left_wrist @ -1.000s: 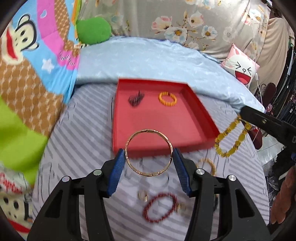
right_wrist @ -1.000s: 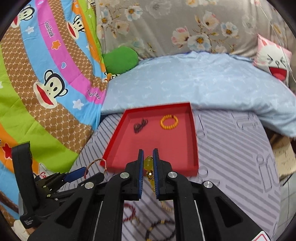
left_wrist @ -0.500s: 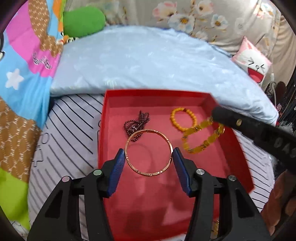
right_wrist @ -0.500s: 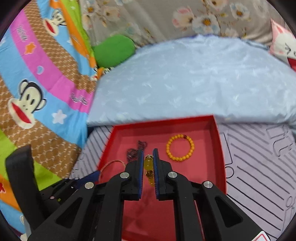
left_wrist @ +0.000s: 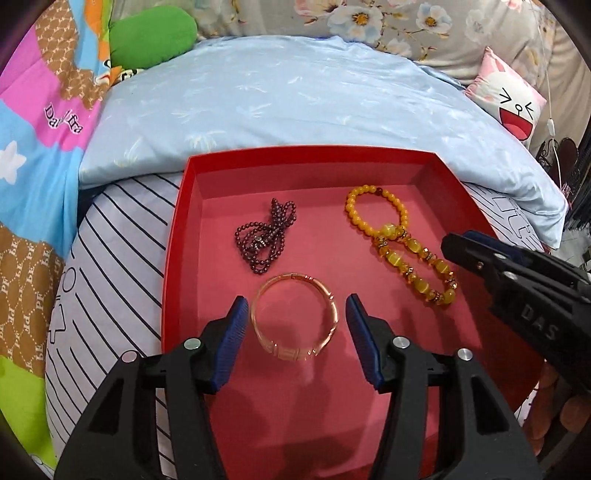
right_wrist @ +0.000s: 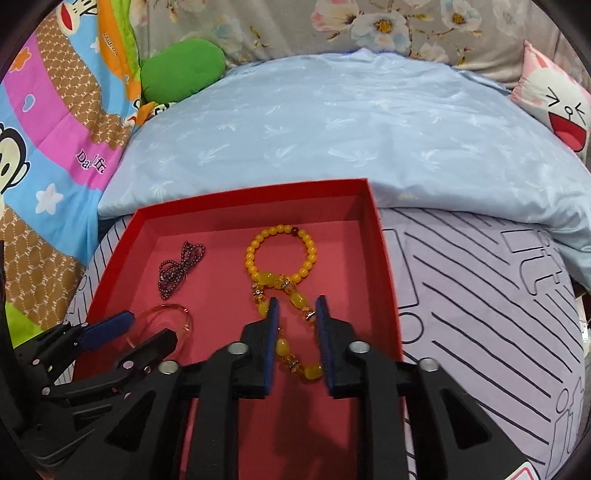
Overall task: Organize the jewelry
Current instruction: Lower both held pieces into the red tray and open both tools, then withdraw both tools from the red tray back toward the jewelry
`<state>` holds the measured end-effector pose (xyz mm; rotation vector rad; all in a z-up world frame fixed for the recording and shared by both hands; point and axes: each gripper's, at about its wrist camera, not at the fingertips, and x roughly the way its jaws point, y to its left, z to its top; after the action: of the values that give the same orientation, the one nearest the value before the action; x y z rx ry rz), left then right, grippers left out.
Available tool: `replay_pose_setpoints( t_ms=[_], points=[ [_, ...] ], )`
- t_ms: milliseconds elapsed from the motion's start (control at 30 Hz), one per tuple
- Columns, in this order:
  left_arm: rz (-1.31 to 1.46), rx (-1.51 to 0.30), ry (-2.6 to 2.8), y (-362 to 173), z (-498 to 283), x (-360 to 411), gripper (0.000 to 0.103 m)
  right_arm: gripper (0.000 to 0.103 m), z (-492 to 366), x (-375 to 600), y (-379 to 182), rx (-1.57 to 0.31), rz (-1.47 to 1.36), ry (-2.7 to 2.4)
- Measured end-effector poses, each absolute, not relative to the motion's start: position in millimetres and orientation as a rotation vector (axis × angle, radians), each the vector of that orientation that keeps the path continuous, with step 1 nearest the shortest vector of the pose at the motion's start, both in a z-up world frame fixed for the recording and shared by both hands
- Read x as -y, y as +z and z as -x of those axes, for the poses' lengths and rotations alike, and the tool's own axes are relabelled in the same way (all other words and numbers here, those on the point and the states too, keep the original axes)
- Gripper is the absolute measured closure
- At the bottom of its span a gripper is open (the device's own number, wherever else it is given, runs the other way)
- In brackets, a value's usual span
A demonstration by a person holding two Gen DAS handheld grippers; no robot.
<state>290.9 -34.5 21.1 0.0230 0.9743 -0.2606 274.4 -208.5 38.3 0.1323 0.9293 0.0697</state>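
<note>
A red tray (left_wrist: pixel 177 236) (right_wrist: pixel 384 266) lies on the striped bed cover. In it are a dark purple bead strand (left_wrist: pixel 266 236) (right_wrist: pixel 181 266), a small yellow bead bracelet (left_wrist: pixel 373 210) (right_wrist: pixel 280 254) and a larger amber bead bracelet (left_wrist: pixel 417 269) (right_wrist: pixel 291 332). A rose-gold bangle (left_wrist: pixel 295 321) (right_wrist: pixel 166 321) lies blurred on the tray floor between my left gripper's (left_wrist: pixel 295 321) open fingers, not touching them. My right gripper (right_wrist: pixel 297 325) is open over the amber bracelet, which lies loose between its fingers.
A light blue quilt (left_wrist: pixel 295 96) is heaped behind the tray. A green cushion (left_wrist: pixel 151 33) and a colourful monkey blanket (left_wrist: pixel 33 147) are at the left. A pink face pillow (left_wrist: pixel 513 99) is at the right. Striped cover (right_wrist: pixel 480 295) extends right of the tray.
Both grippers moved over the tray, lowered and opened. The left let go of the bangle and the right let go of the amber bracelet; both now lie in the tray.
</note>
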Motion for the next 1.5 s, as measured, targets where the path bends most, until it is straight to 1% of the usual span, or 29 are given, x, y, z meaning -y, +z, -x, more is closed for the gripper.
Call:
replay_pose_setpoints(
  t_ms=[67,167,233,400,633,833,967,1167,1500],
  points=[
    [-0.014,-0.962,-0.261,24.0,-287.7,34.3,0.046,0.071,-265.0,209.3,43.8,-0.909,-0.123,0.067],
    [-0.005,-0.945,-0.257,30.2,-281.7,33.7,0.043,0.069,-248.9,210.7,51.8,-0.888,-0.119,0.067],
    [0.001,-0.931,-0.254,36.6,-275.2,32.6,0.040,0.069,-239.2,213.7,56.4,-0.881,-0.141,0.070],
    [0.006,-0.889,-0.253,54.5,-252.1,28.2,0.036,0.068,-207.6,222.8,68.1,-0.865,-0.173,0.073],
    [0.023,-0.853,-0.238,70.2,-209.2,16.8,0.036,0.067,-161.9,225.1,76.5,-0.853,-0.191,0.065],
    [0.038,-0.849,-0.237,75.1,-172.7,8.9,0.036,0.067,-125.5,224.5,71.8,-0.869,-0.196,0.065],
    [0.050,-0.862,-0.226,67.5,-148.1,0.5,0.036,0.066,-101.7,225.2,62.5,-0.893,-0.202,0.061],
    [0.047,-0.922,-0.214,40.3,-115.5,-7.9,0.036,0.067,-75.6,225.7,46.5,-0.934,-0.213,0.051],
    [0.029,-0.989,-0.204,8.1,-82.3,-6.0,0.036,0.067,-44.5,224.3,26.4,-0.983,-0.215,0.044]
  ],
)
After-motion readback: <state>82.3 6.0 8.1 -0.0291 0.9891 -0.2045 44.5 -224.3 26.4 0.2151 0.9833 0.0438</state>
